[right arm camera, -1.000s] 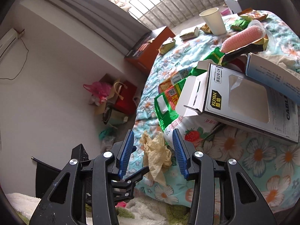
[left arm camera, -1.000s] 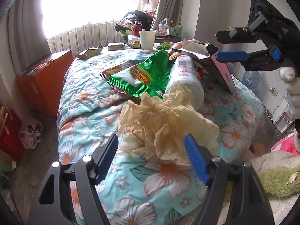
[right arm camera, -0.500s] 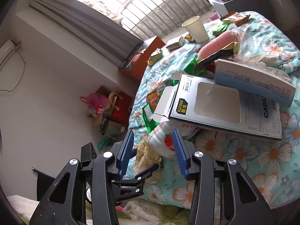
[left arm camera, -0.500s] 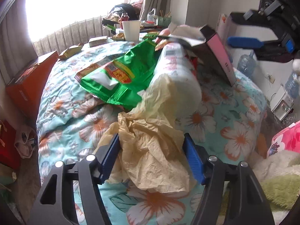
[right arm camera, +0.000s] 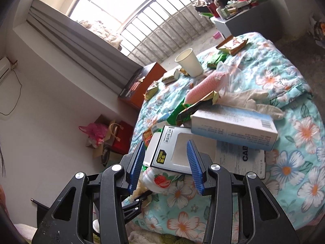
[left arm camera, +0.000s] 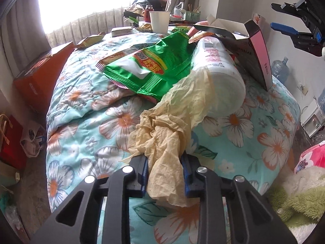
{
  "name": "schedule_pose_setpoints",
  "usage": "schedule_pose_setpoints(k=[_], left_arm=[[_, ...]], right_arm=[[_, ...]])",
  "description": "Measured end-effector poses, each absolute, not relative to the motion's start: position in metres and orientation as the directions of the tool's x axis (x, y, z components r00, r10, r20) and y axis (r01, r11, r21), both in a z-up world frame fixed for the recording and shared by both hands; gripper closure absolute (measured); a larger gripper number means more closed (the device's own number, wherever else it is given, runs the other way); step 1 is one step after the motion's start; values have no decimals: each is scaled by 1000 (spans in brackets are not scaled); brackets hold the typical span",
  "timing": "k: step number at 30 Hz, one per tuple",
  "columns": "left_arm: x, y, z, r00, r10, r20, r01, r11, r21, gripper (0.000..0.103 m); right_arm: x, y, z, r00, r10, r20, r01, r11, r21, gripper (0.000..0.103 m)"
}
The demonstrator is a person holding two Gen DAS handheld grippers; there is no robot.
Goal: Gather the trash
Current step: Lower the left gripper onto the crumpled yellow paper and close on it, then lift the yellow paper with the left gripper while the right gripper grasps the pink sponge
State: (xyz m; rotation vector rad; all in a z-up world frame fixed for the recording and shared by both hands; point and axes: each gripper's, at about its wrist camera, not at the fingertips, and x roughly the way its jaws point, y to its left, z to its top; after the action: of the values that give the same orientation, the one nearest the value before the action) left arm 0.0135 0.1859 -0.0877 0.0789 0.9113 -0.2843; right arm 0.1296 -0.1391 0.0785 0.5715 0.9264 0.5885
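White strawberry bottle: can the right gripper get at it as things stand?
Probably not cleanly. The right gripper is open and empty, but the windowed carton lies over the white strawberry bottle, leaving only its end showing; crumpled tan paper in the left gripper drapes its other end.

Our left wrist view sits low and close at the near edge of the bed (left arm camera: 85,134), looking along it toward the bright window (left arm camera: 85,0). Our right wrist view looks from higher and off to the side, tilted, across the same bed (right arm camera: 294,105). Both share the paper cup (left arm camera: 159,21) (right arm camera: 189,62) and the bottle (left arm camera: 219,69) (right arm camera: 157,180).
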Motion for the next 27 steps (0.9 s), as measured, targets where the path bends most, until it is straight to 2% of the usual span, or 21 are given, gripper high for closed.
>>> schedule_pose_setpoints(k=[3, 8, 14, 16, 19, 20, 23, 26, 27], left_arm=[[12, 193, -84, 585, -213, -783, 246, 966, -79, 88], [2, 203, -71, 615, -211, -760, 203, 973, -107, 89], [-13, 218, -47, 666, -227, -710, 173, 974, -149, 89], [-18, 221, -39, 690, -228, -687, 166, 974, -156, 89], [-23, 225, -29, 723, -222, -654, 153, 975, -161, 89], [-23, 227, -26, 730, -219, -647, 148, 975, -163, 89], [-24, 231, -19, 747, -217, -629, 141, 975, -169, 89], [-19, 235, -16, 757, -225, -613, 137, 973, -187, 89], [-16, 236, -16, 758, -229, -611, 137, 971, -194, 89]], right_arm=[[149, -145, 85, 474, 652, -592, -190, 732, 654, 58], [192, -157, 89, 458, 640, -617, -137, 737, 662, 58], [266, -146, 79, 442, 475, -761, -106, 870, 482, 58], [291, -137, 67, 438, 379, -815, -88, 921, 381, 58], [314, -128, 50, 422, 288, -860, -74, 956, 284, 66], [317, -127, 48, 415, 283, -865, -67, 957, 281, 71], [308, -112, 58, 399, 356, -845, -162, 934, 318, 71], [294, -98, 66, 320, 409, -855, -228, 909, 349, 58], [290, -99, 66, 294, 433, -852, -222, 898, 379, 56]])
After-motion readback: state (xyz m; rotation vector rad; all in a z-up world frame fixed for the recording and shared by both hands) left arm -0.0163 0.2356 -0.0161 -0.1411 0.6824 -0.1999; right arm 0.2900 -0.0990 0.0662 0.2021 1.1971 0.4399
